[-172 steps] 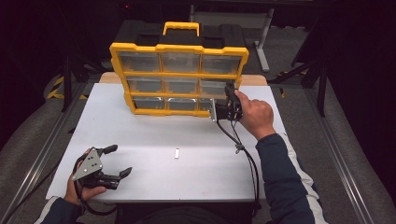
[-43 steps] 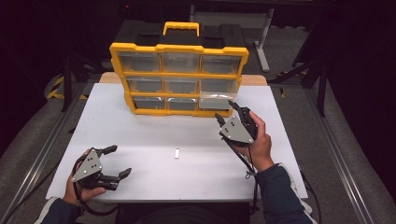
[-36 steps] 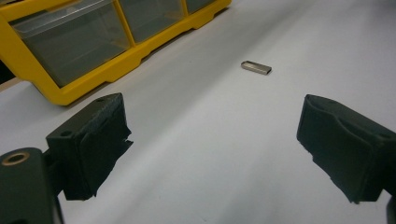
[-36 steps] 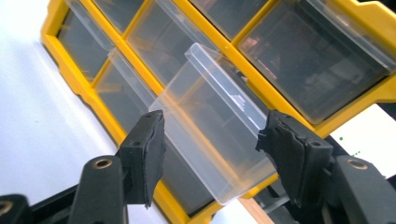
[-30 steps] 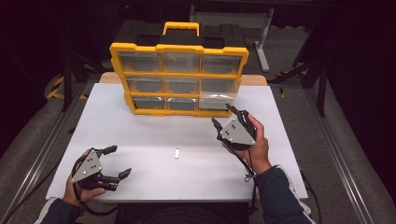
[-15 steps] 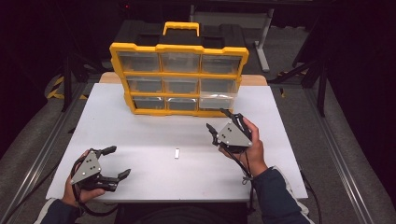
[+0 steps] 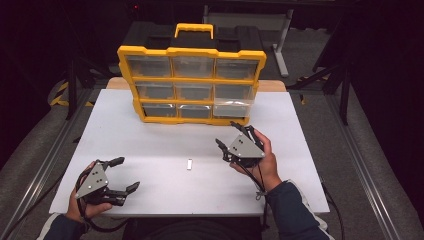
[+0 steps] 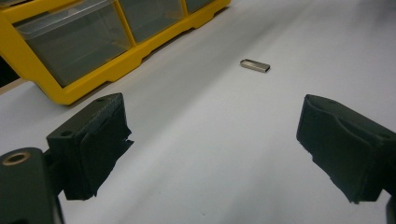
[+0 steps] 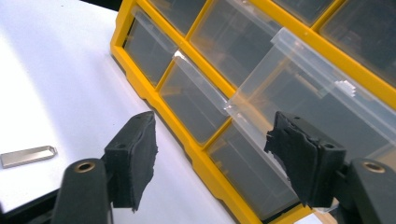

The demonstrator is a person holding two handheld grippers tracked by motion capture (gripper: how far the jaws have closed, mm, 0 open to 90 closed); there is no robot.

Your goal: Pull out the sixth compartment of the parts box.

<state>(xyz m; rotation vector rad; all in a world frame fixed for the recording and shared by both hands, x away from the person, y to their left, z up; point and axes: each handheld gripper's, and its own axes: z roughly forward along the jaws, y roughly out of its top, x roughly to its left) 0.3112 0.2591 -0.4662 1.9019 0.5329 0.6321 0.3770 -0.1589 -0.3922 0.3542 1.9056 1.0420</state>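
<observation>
A yellow drawer organizer with clear drawers stands upright at the back of the white table. Its bottom right drawer is pulled out a little and appears close up as a clear drawer in the right gripper view. A small flat metal stick lies alone mid-table. My right gripper hovers in front of that drawer and right of the stick. Its jaws have just been opening with nothing between them. My left gripper rests open and empty near the front left edge, aimed toward the metal stick.
A black case sits behind the organizer. Metal rails run along the floor on both sides of the table. The table's front edge lies just below both hands.
The right gripper has drawn back from the bottom right drawer toward the front and slightly left, leaving that drawer pulled out. The left hand has stayed put.
</observation>
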